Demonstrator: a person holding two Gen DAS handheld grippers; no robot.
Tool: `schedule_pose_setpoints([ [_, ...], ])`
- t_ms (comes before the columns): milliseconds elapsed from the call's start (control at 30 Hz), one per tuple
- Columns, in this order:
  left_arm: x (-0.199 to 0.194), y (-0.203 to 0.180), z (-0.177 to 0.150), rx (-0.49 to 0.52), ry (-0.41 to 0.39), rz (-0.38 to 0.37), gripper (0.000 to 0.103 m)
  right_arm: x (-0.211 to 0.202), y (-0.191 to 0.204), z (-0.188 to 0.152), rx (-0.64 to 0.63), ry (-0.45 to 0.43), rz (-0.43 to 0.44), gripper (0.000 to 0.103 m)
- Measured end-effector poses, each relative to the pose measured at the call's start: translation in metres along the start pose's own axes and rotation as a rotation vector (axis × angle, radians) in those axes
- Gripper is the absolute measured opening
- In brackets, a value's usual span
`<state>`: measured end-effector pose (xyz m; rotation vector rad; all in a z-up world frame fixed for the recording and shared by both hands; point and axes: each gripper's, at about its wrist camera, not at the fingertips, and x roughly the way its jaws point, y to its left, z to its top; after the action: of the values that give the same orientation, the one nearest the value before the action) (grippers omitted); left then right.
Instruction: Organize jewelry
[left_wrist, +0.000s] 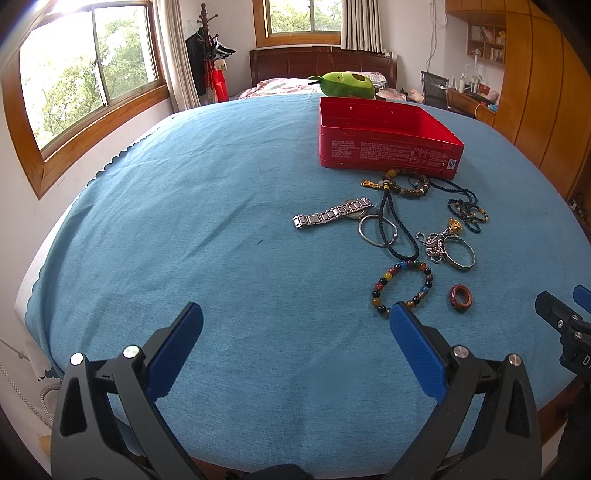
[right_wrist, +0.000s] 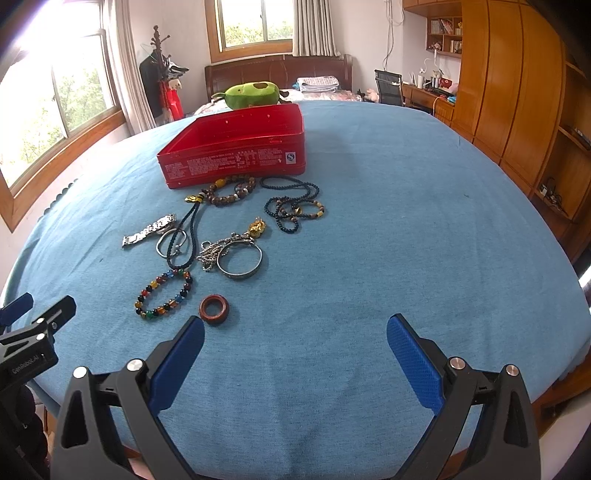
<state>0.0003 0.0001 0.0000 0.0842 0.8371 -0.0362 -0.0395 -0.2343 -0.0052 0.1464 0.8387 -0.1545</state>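
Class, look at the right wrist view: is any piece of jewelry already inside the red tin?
No: the red tin shows only bare red walls, and the jewelry lies on the blue cloth.

A bright bedroom: wood-framed windows (left_wrist: 92, 74) let in daylight beside pale curtains (right_wrist: 314, 26). A dark wooden headboard (left_wrist: 321, 64) stands against the far wall, a coat rack (right_wrist: 159, 74) nearby. Tall wooden wardrobes (right_wrist: 517, 92) flank a desk (left_wrist: 469, 99).
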Motion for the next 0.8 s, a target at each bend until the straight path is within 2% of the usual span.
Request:
schedule_pose_setpoints([
  [800, 0.0092, 0.0026, -0.0037, 0.002, 0.004, 0.000, 0.100, 0.0032, 0.0012, 0.0002, -0.002, 0.007, 0.001, 0.099],
])
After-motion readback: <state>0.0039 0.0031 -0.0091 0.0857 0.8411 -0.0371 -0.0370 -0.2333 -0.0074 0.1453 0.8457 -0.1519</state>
